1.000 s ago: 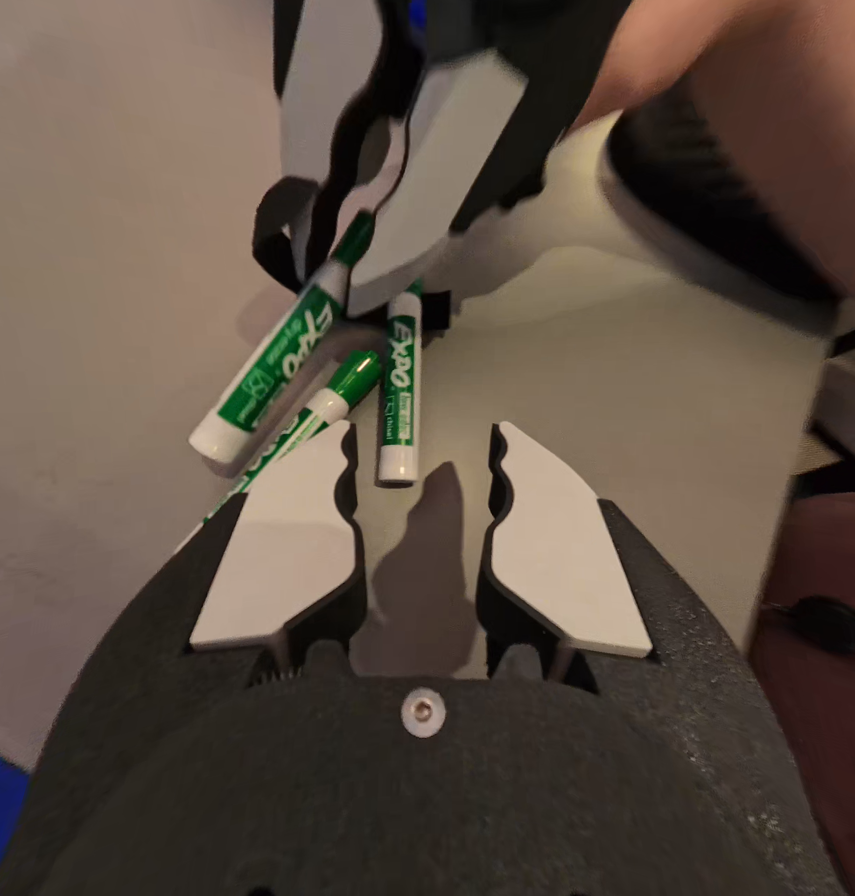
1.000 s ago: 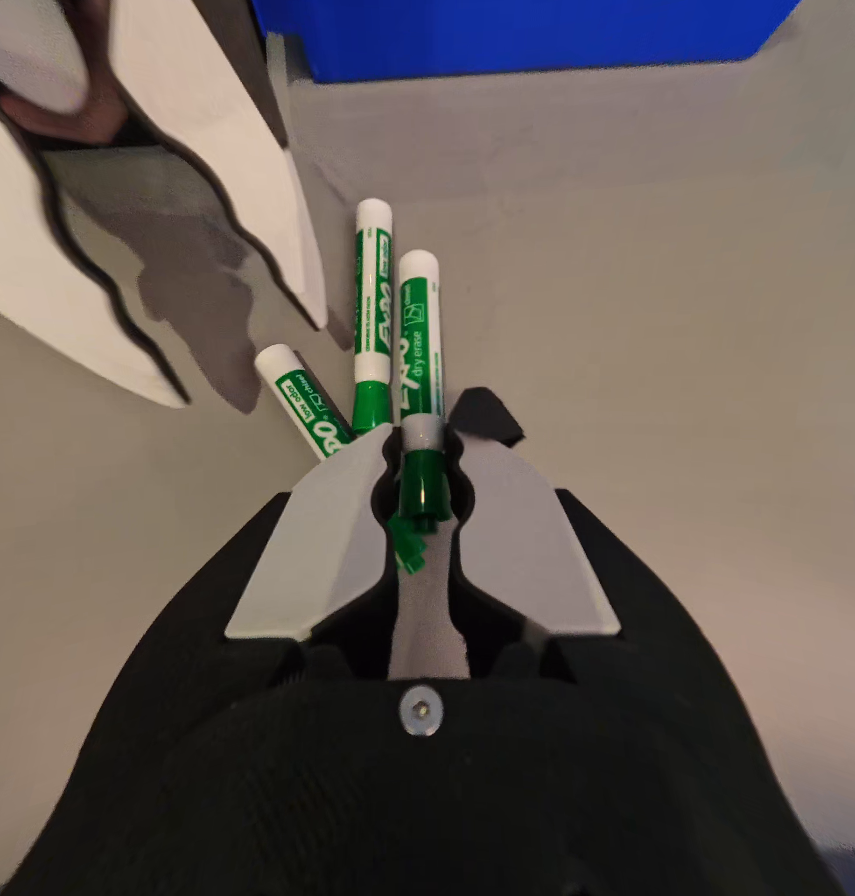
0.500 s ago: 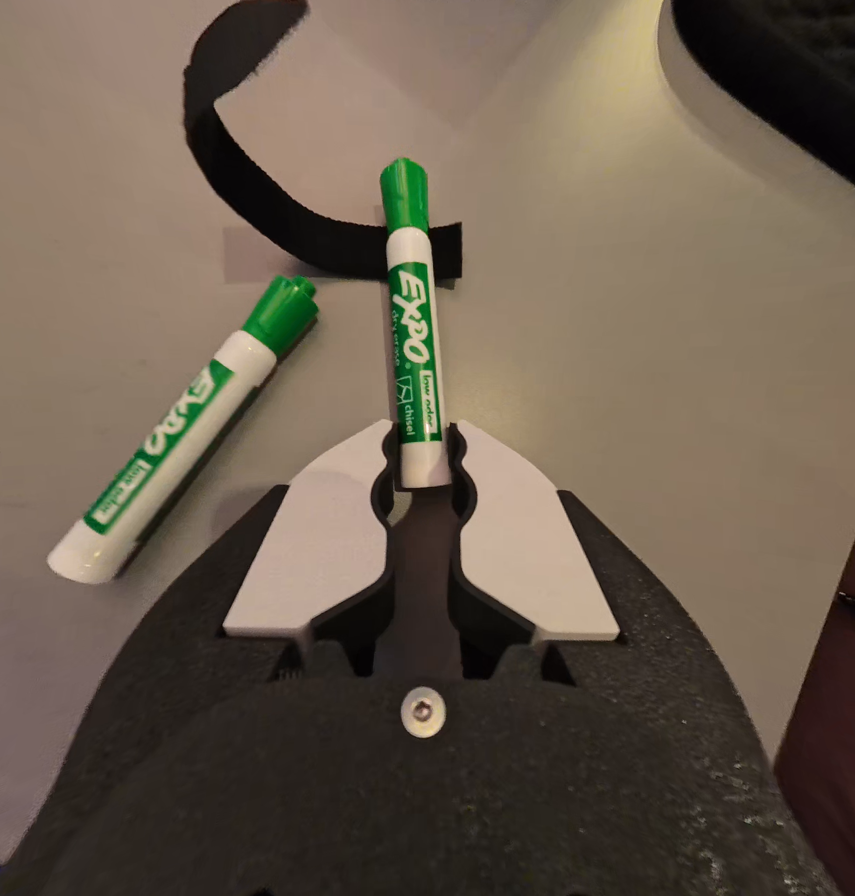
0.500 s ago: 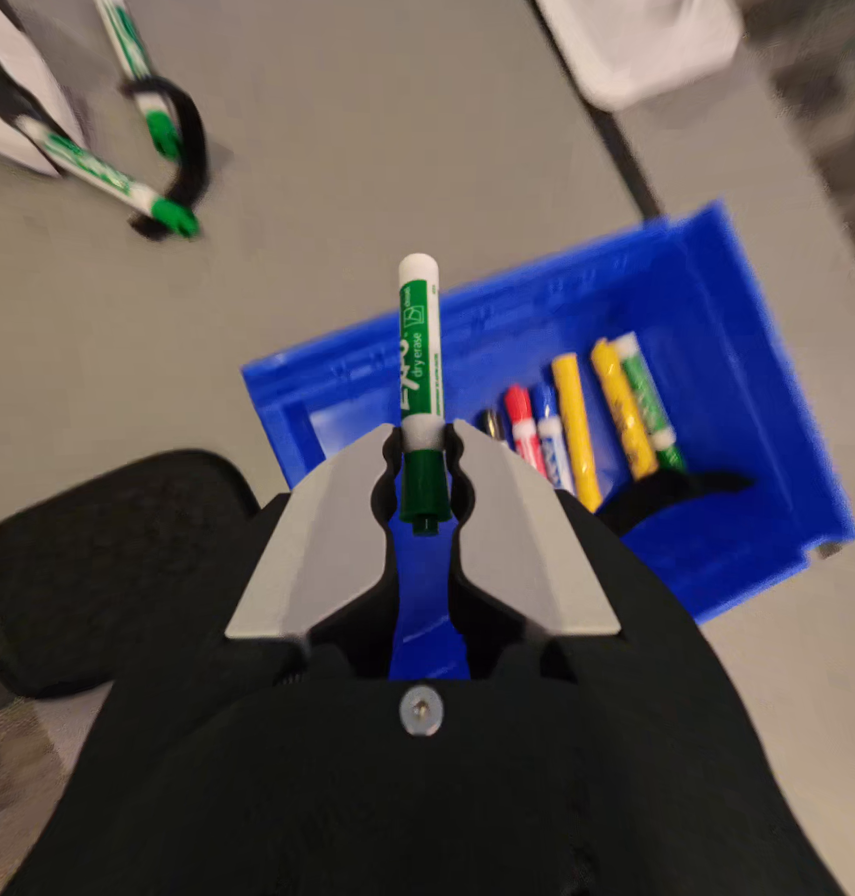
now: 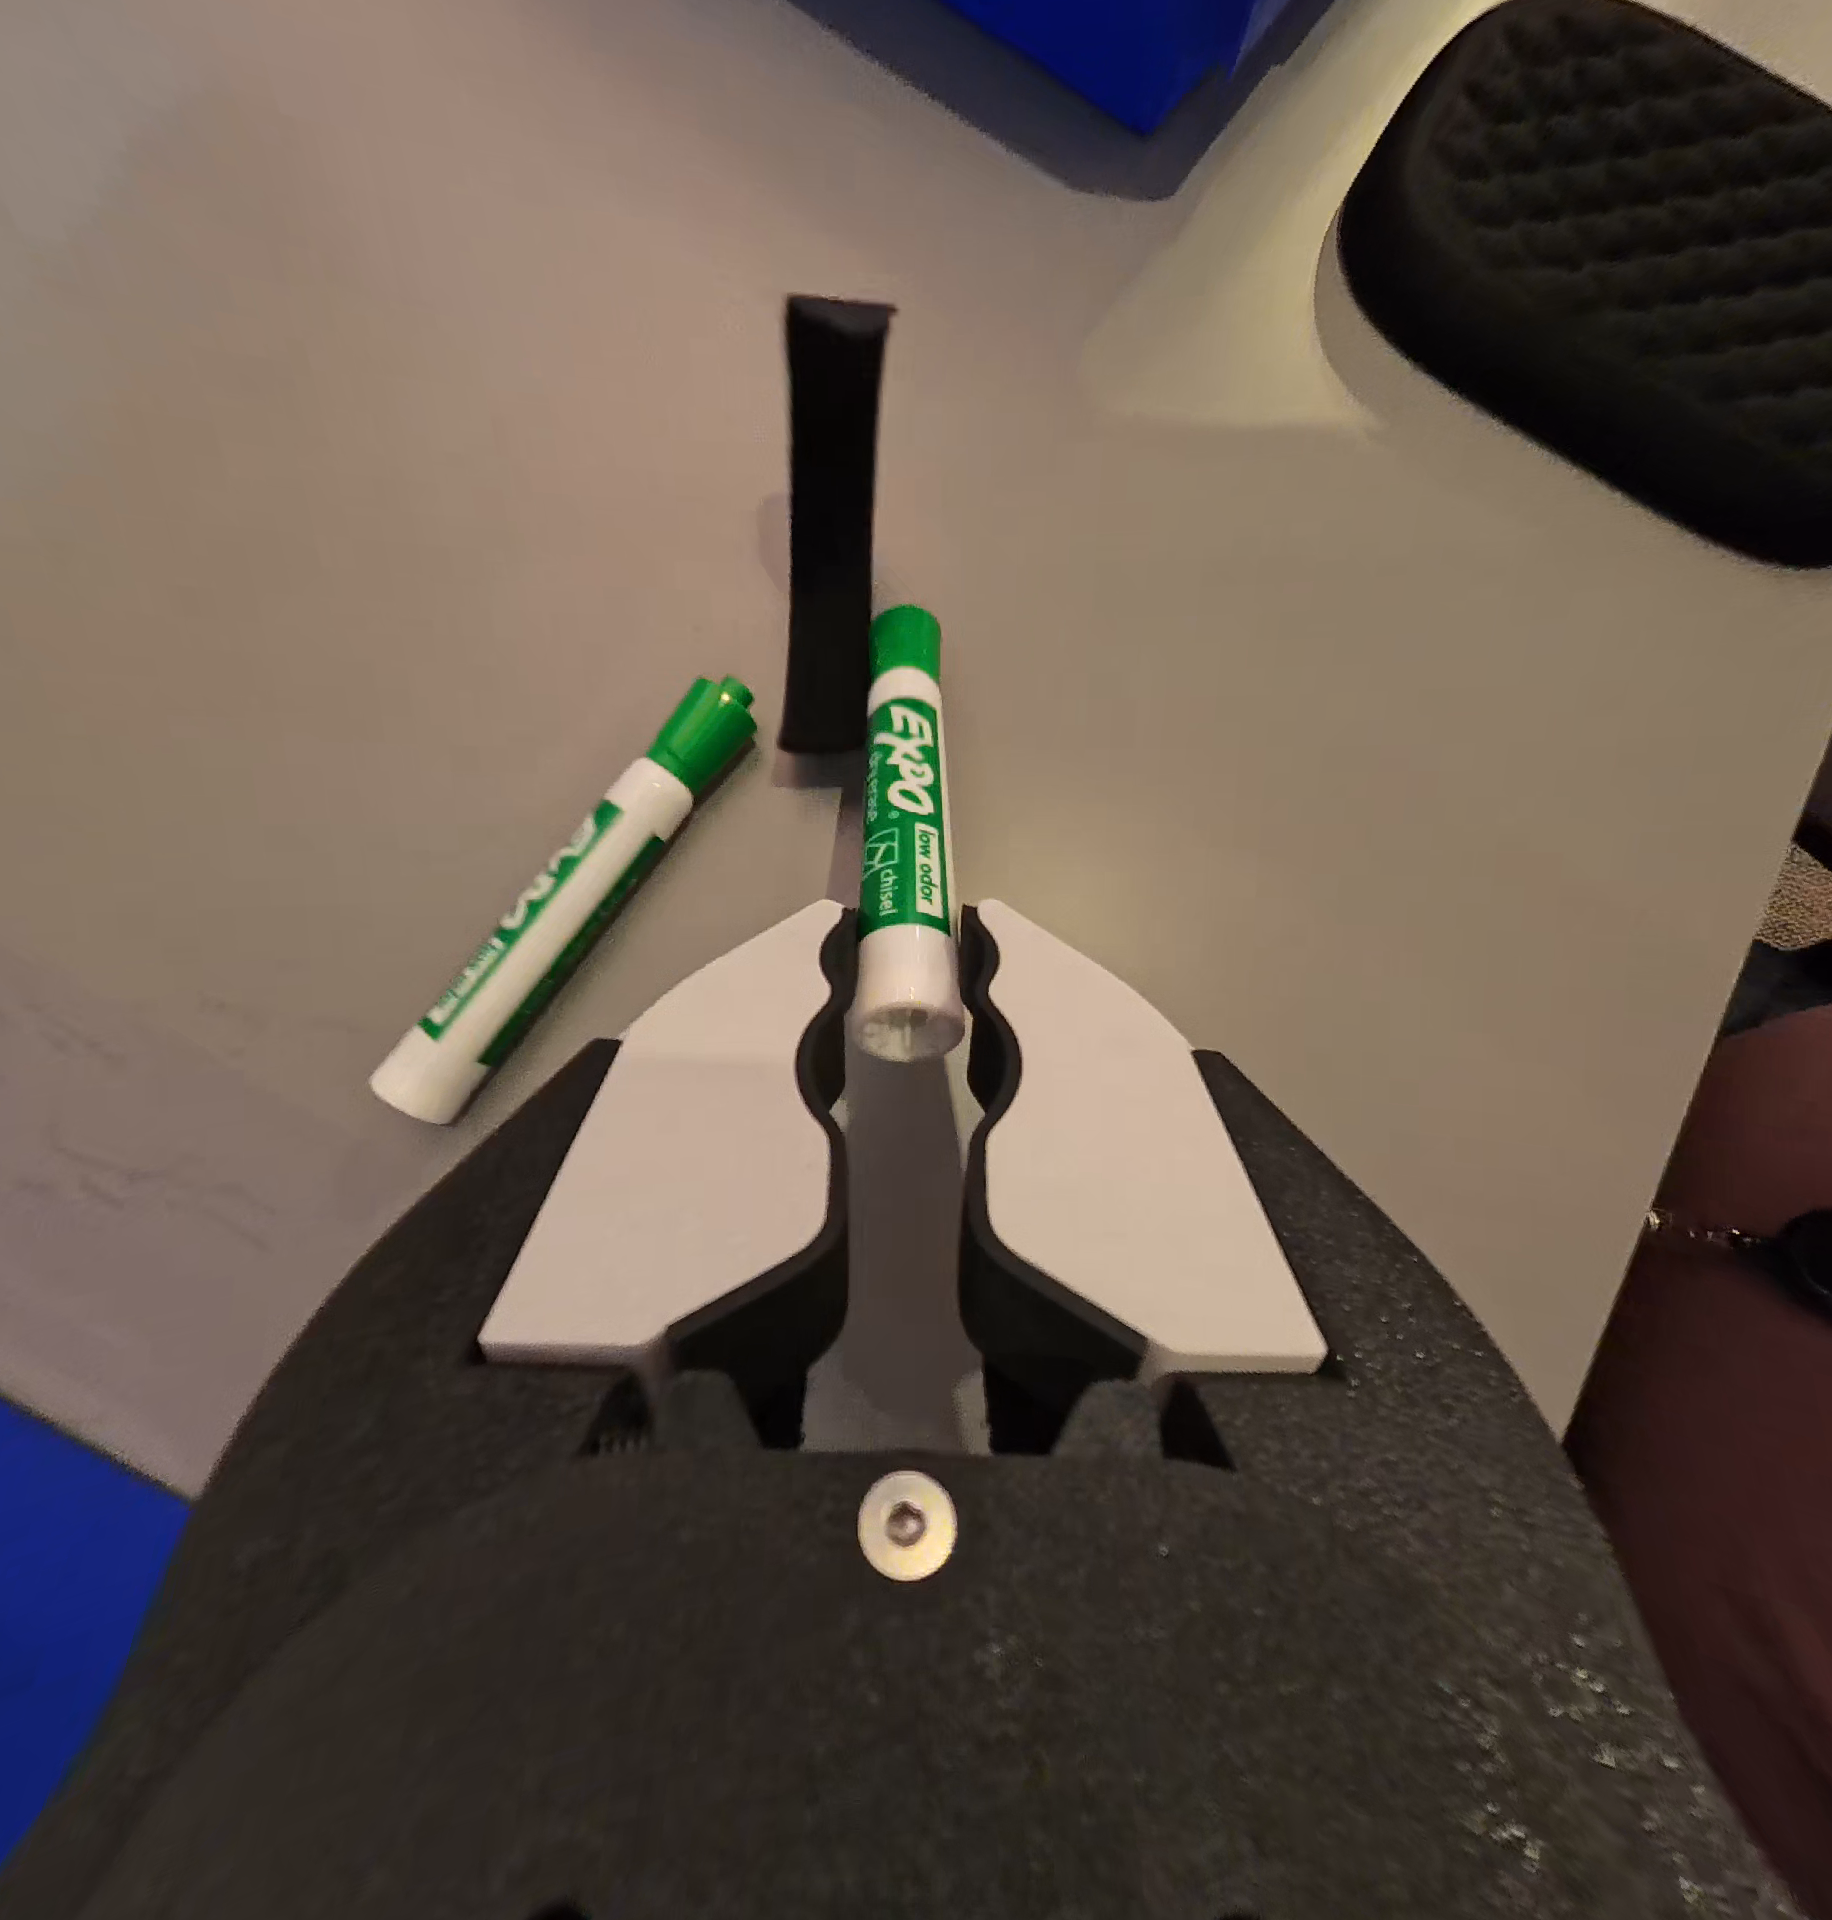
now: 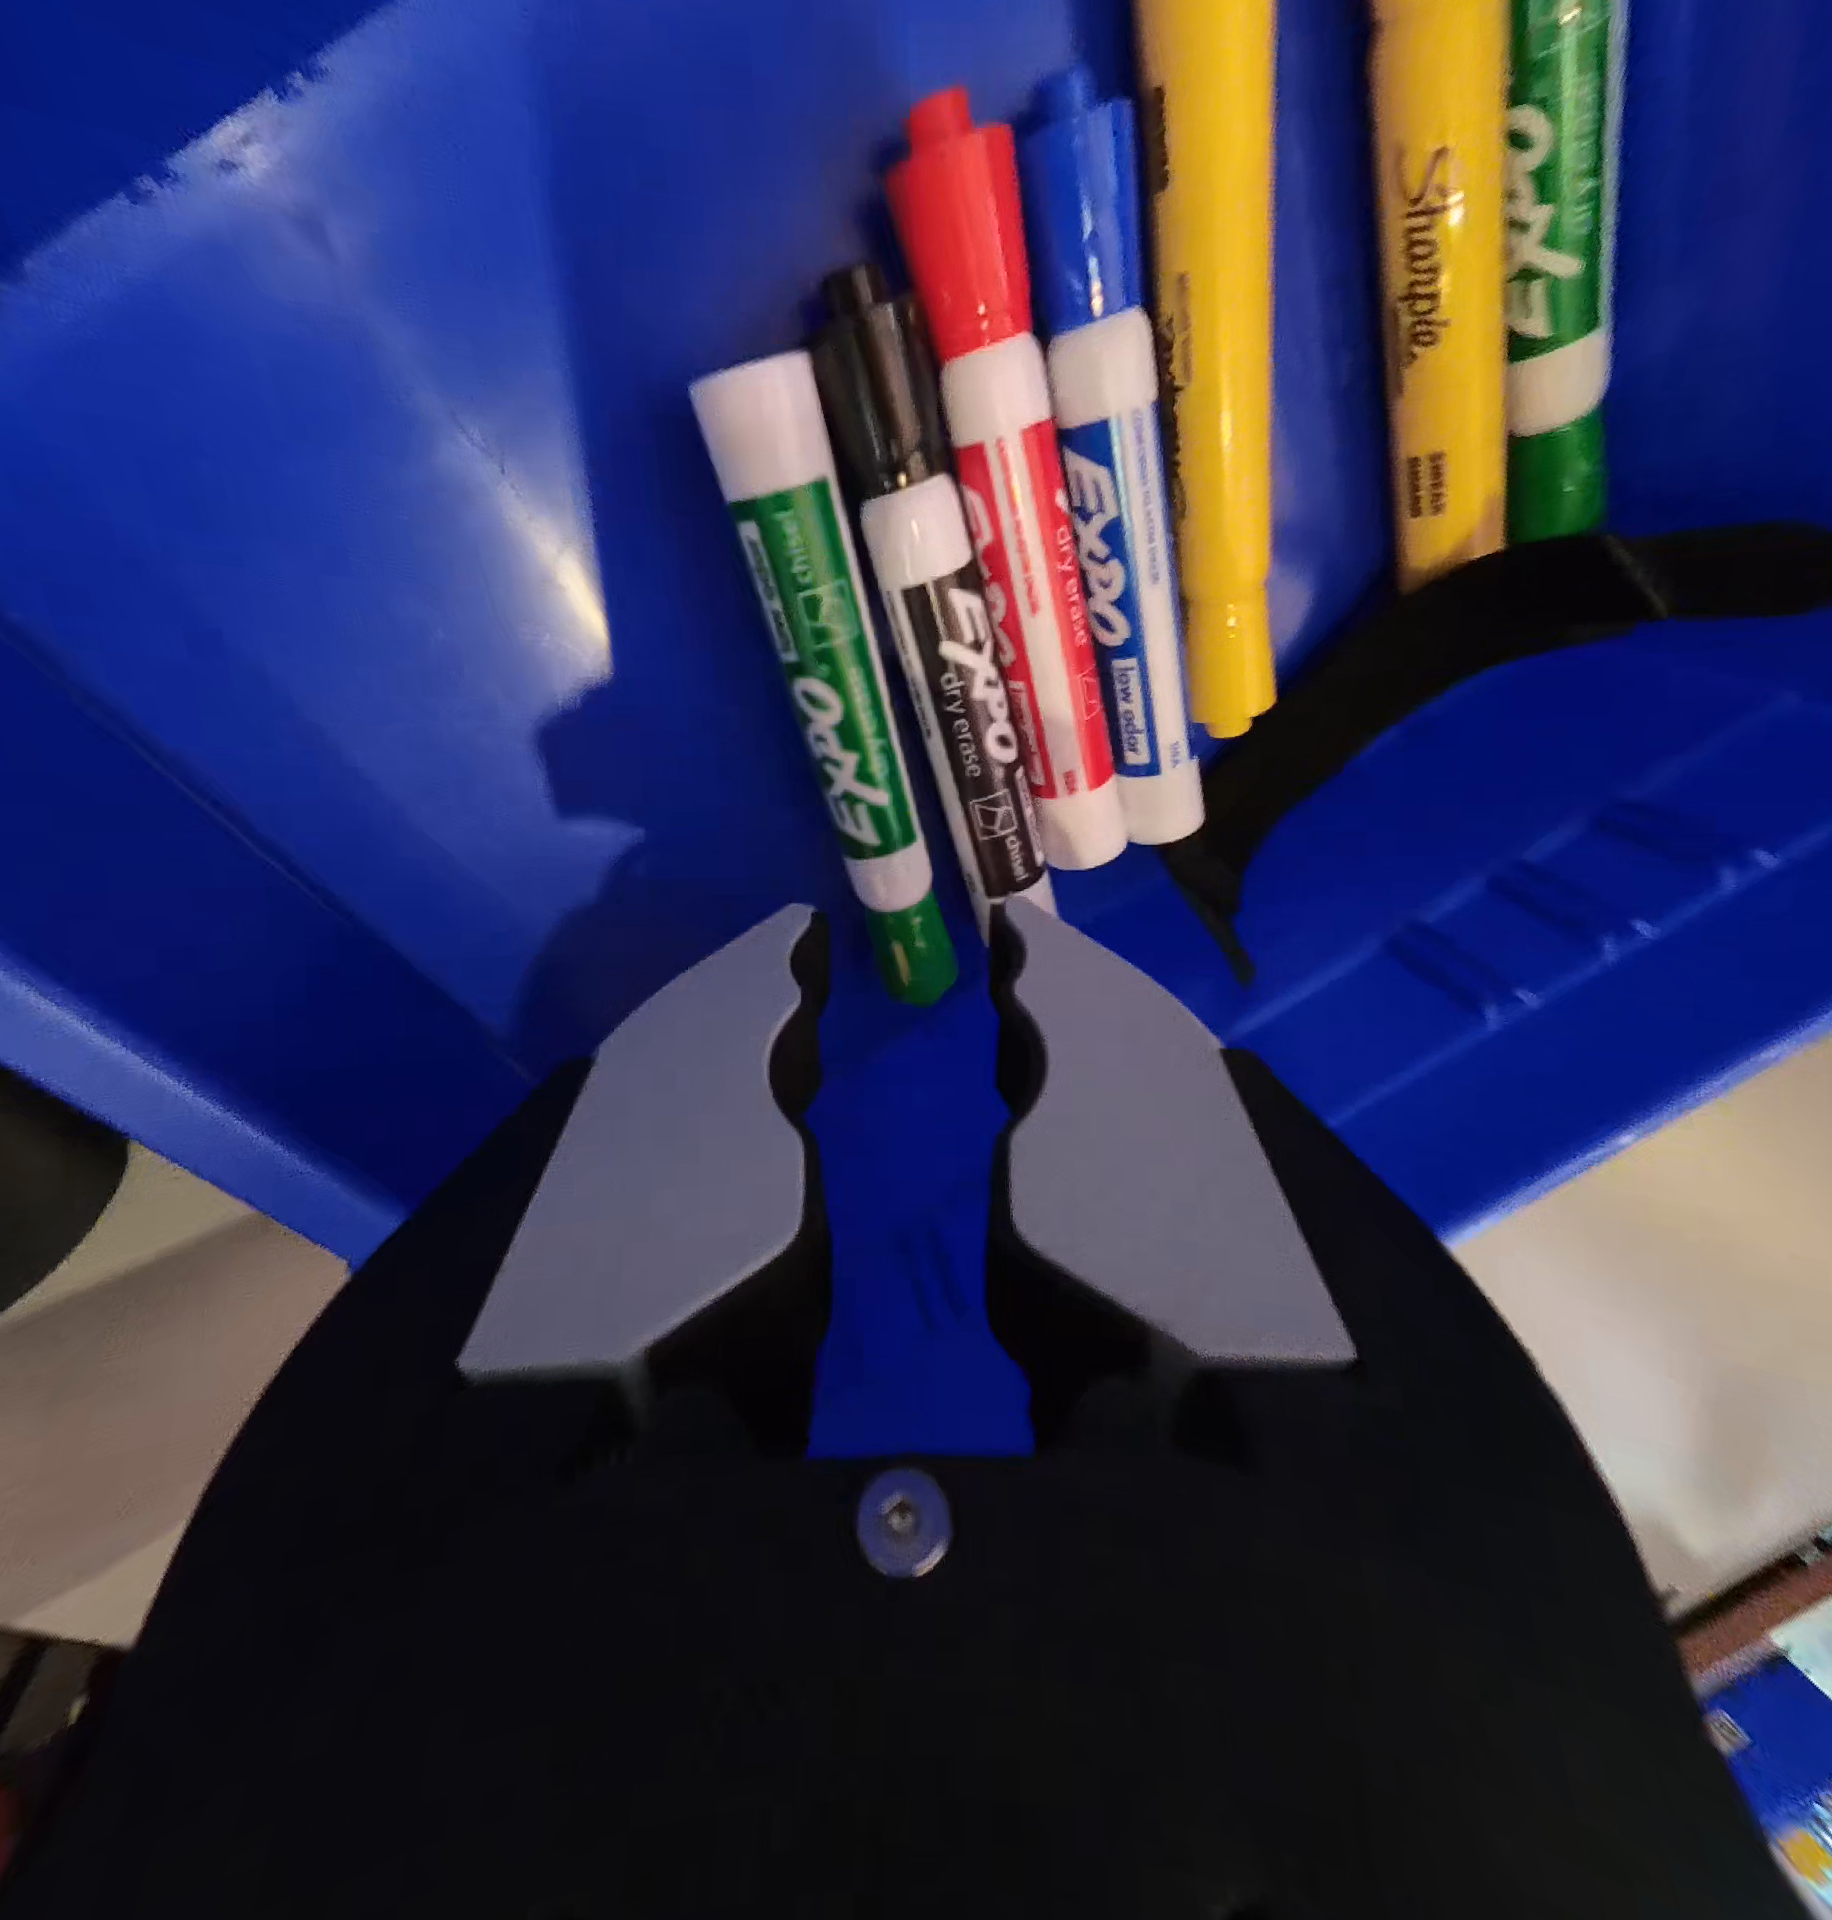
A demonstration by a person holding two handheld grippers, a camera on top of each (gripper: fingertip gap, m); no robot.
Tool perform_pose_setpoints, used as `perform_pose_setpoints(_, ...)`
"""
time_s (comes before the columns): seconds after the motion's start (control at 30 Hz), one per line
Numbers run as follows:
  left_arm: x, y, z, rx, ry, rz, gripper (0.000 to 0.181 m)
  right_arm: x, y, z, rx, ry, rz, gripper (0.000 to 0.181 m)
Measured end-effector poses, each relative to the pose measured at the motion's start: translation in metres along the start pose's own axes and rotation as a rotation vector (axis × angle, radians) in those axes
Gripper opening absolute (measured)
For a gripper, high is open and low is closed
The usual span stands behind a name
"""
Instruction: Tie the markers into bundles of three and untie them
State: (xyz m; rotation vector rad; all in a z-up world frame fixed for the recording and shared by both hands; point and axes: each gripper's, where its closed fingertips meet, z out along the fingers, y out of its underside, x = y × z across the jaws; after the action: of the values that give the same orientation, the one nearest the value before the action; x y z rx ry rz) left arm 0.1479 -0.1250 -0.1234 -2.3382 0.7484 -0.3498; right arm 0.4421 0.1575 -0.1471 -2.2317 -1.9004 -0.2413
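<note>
My left gripper (image 5: pixel 907 925) is shut on the white butt end of a green marker (image 5: pixel 904 790), which points away from me just above the grey table. A second green marker (image 5: pixel 569 914) lies loose on the table to its left. A black strap (image 5: pixel 834 520) lies flat on the table beyond them. My right gripper (image 6: pixel 907 925) is open over the blue bin (image 6: pixel 320 623). A green marker (image 6: pixel 818 665) lies in the bin with its cap end by my fingertips, beside a black marker (image 6: pixel 953 675), a red marker (image 6: pixel 1005 468) and a blue marker (image 6: pixel 1109 520).
The bin also holds two yellow markers (image 6: pixel 1213 364), another green marker (image 6: pixel 1556 260) and a black strap (image 6: pixel 1411 644). A black padded armrest (image 5: pixel 1639 270) overhangs the table's far right edge. A corner of the blue bin (image 5: pixel 1047 52) shows at the top of the left wrist view. The gap from one gripper's tips to the other's is roughly 40 centimeters.
My right gripper carried its green marker from the table to the blue bin and opened, leaving it there. My left gripper closed on a green marker and raised it off the table.
</note>
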Motion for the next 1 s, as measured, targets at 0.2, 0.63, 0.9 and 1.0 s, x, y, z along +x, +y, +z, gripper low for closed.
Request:
perform_pose_setpoints(0.2, -0.001, -0.017, -0.018, 0.047, -0.009, 0.017, 0.018, -0.002, -0.036, -0.053, 0.362, 0.122, 0.055, 0.045)
perform_pose_setpoints(0.63, 0.023, -0.043, -0.025, 0.119, 0.01, 0.081, 0.018, -0.278, -0.196, -0.13, 0.87, -0.177, -0.631, 0.047)
perform_pose_setpoints(0.9, 0.037, -0.04, -0.032, 0.173, 0.111, 0.027, 0.018, -0.3, -0.215, -0.116, 0.897, -0.333, -0.595, 0.02)
perform_pose_setpoints(1.0, 0.032, -0.042, -0.036, 0.234, 0.087, -0.002, 0.051, -0.281, -0.203, -0.117, 0.847, -0.233, -0.573, 0.02)
